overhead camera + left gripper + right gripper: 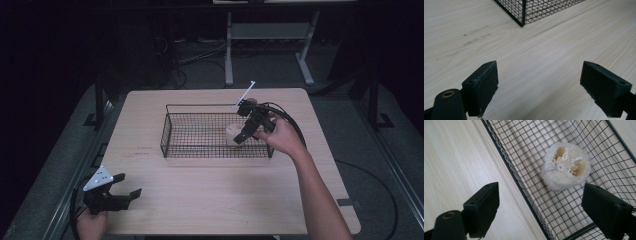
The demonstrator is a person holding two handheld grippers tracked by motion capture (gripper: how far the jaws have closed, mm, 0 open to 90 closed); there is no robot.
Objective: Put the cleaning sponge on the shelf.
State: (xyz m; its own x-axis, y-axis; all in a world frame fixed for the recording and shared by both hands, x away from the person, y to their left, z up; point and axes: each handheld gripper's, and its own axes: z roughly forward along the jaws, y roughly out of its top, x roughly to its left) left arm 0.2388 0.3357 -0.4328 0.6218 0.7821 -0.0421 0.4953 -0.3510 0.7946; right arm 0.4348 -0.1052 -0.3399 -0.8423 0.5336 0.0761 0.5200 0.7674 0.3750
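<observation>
A pale loofah sponge slice [566, 165] lies on the floor of a black wire basket [509, 170], near its right end [232, 132]. My right gripper [241, 138] hangs over that end of the basket [200, 105], tilted down toward the sponge. In the right gripper view its jaws [541, 205] stand open, one on each side of the basket's wall, with the sponge lying beyond them untouched. My left gripper [129, 184] rests low at the table's front left corner. It is open [539, 87] with only bare wood between its pads.
The basket stands in the middle of the far half of a light wooden table [210, 190]; one of its corners [524, 12] shows ahead of the left gripper. A thin white stick [245, 94] rises by the right gripper. Dark floor, cables and a grey table frame lie beyond.
</observation>
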